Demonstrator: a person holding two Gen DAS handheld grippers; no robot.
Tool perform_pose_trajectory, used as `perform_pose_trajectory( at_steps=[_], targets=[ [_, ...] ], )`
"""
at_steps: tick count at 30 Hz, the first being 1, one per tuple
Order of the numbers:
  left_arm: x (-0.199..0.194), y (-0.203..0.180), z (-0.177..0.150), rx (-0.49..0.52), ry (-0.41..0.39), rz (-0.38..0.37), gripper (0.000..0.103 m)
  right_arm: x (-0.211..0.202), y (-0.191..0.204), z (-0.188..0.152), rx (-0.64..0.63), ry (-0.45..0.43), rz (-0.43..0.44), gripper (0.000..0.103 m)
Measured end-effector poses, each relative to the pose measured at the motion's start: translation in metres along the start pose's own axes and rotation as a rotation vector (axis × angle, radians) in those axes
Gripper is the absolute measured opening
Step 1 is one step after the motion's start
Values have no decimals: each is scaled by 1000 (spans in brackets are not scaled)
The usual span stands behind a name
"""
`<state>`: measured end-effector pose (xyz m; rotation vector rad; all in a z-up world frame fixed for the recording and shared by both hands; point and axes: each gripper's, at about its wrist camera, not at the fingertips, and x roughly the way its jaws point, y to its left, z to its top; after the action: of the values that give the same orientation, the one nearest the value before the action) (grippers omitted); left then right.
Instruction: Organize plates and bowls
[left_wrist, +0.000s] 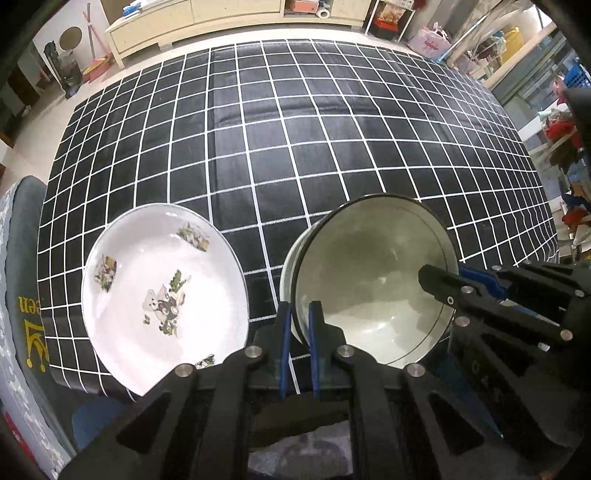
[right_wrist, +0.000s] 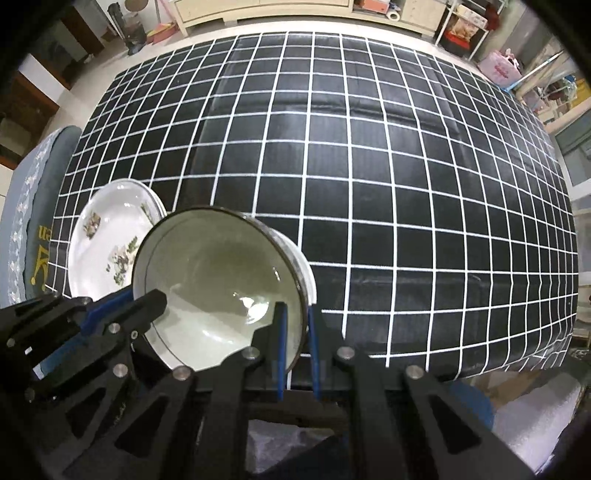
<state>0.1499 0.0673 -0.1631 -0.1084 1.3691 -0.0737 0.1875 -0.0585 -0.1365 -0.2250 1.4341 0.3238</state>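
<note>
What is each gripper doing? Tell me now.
Left gripper: shut on the bowl rim.
Right gripper: shut on the opposite rim.

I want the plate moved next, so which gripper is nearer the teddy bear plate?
Left. The left gripper grips the bowl rim on the side facing the plate; the right gripper grips the far rim.

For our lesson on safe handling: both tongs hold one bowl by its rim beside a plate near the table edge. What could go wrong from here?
1. The bowl hangs tilted from thin rim grips by the left tongs and right tongs; uneven hand movement might twist it loose.
2. It could knock the plate.
3. The plate sits near the table edge and might slide off.
</note>
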Motion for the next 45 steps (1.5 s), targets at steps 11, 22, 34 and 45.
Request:
perform_pose_trajectory(
  at_steps=[11,22,34,45],
  targets=[
    [11,-1,-5,20,9,15,8,16,4,6,-14,22,-5,14],
    [30,6,-3,35,19,20,10,21,2,11,-19,28,3,14],
    [12,9,-2,75,-45,-25,15,11,-2,6,-1,-4,28,18],
    [-5,31,-9,54,-63,-117,38,-17,-24,-11,93,-77,116,58]
  ],
)
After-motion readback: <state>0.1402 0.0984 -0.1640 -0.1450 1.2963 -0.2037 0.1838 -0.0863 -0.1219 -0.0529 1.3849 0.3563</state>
